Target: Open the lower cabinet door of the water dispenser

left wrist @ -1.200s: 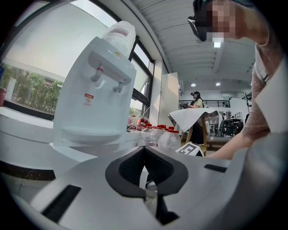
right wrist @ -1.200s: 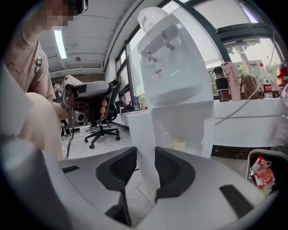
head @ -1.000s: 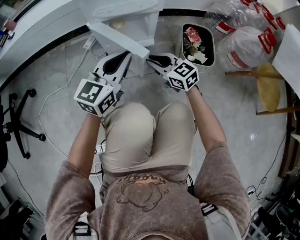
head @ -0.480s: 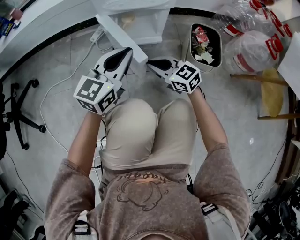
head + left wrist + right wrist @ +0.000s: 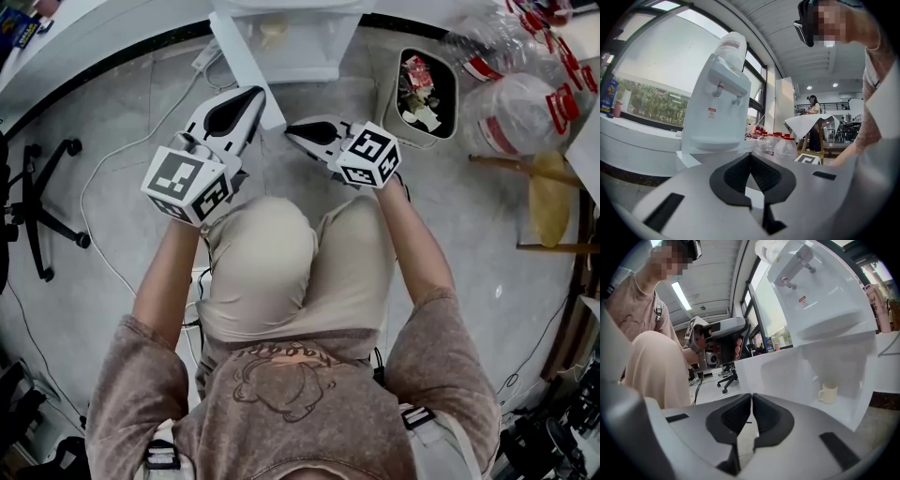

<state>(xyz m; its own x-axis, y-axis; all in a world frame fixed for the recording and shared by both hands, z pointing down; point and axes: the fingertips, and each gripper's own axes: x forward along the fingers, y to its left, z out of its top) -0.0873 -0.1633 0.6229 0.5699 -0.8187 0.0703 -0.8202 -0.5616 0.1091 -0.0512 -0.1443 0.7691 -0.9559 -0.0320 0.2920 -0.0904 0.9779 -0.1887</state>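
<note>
The white water dispenser stands ahead, and its lower cabinet door is swung out to the left, so the cabinet inside shows. A cream mug sits on the cabinet floor. My right gripper is just off the door's free edge, shut, with nothing between its pads. In the right gripper view the door's inner face lies beyond the tips. My left gripper hovers over the door's outer side, also shut and empty; in its own view the dispenser rises in front.
A waste bin with rubbish stands right of the dispenser, next to bagged plastic bottles and a wooden stool. A cable runs over the floor on the left near an office chair base. My knees are below the grippers.
The cabinet door has swung further out, from slanting across the opening to nearly square to it. Both grippers have drawn back from the dispenser, the right one more.
</note>
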